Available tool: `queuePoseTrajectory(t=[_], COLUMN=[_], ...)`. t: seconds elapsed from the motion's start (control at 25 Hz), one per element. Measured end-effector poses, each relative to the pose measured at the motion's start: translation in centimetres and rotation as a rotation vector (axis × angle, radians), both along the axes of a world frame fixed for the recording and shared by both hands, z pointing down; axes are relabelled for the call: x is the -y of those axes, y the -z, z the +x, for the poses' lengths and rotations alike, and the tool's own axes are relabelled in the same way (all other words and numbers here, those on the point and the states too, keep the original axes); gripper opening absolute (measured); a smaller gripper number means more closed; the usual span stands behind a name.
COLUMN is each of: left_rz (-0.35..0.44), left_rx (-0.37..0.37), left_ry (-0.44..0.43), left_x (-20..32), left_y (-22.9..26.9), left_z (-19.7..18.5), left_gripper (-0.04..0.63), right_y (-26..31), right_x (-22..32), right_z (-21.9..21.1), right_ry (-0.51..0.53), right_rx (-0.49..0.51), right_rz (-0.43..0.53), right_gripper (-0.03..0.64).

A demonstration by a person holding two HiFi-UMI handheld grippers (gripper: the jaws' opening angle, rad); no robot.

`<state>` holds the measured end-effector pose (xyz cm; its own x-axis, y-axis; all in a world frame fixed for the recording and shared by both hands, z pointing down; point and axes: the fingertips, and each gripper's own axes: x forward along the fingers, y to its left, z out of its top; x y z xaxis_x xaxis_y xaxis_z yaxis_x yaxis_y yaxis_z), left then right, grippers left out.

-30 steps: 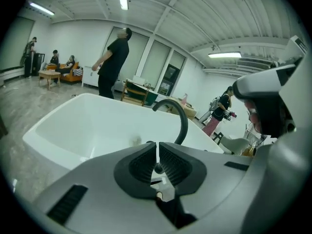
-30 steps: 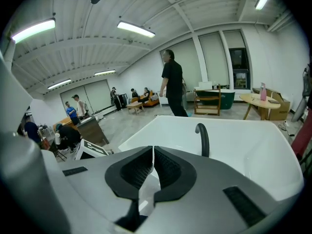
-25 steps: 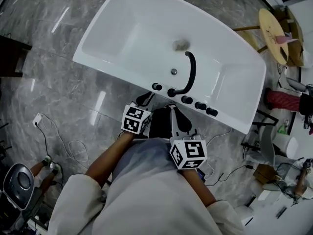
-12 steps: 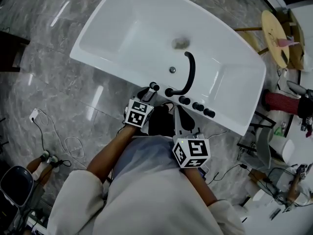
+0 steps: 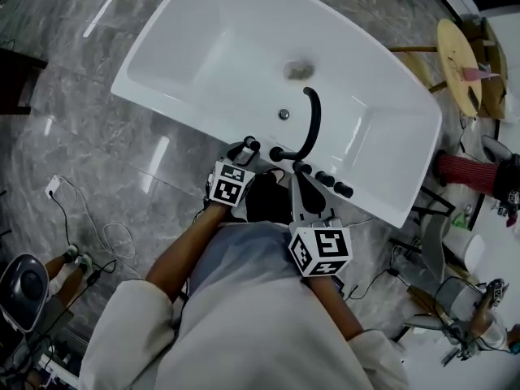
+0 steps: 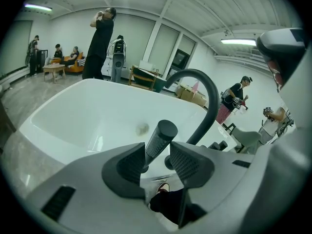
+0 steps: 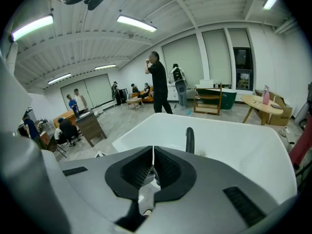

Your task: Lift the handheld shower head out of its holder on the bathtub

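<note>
So the left gripper (image 6: 156, 153) is down at the near rim of the white bathtub (image 5: 374, 190), jaws spread apart with the handheld shower head (image 6: 159, 139) standing right between them. It's a black handle with a textured grip, tilted a bit to the right, and it sits in its holder on the tub deck. The left pad looks like it's just about on the handle, while the right pad has a small gap, so it's straddling it, not clamped on.

The right gripper (image 7: 153, 161) is held back on the near side of the tub, to the right of the left one, jaws pressed together with nothing in them.

Just right of the shower head there's the black arched faucet spout (image 5: 313, 119) curving out over the basin, and then a row of black knobs (image 5: 323, 177) running off to the right along the same rim. The drain (image 5: 299, 70) is out in the middle of the tub. Grey marble floor (image 5: 65, 128) all around, and a round wooden table (image 5: 459, 55) at the far right.
</note>
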<state>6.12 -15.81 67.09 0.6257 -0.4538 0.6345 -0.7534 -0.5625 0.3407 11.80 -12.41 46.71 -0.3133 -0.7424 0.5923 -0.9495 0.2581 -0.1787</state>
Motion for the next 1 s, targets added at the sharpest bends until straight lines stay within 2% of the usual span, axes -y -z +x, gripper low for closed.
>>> queuePoseTrajectory(t=[0.24,0.76,1.0], left_rz=[-0.037,-0.053,-0.023], left_rx=[-0.003,0.032,0.03], left_ry=[0.009,0.059,0.114], left_x=[0.4,2.3,3.4], left_y=[-0.9,-2.6,-3.0], left_z=[0.9,1.0,1.4], left_gripper=[0.149,0.149,0.149], right_y=[-0.4,-1.0,-0.8], right_x=[0.7,1.8,1.8], right_z=[0.4,1.1,2.4], right_ry=[0.014,0.041,0.04], right_rx=[0.001,0.022,0.02], right_rz=[-0.012,-0.03,-0.031], right_gripper=[0.02,0.02,0.02])
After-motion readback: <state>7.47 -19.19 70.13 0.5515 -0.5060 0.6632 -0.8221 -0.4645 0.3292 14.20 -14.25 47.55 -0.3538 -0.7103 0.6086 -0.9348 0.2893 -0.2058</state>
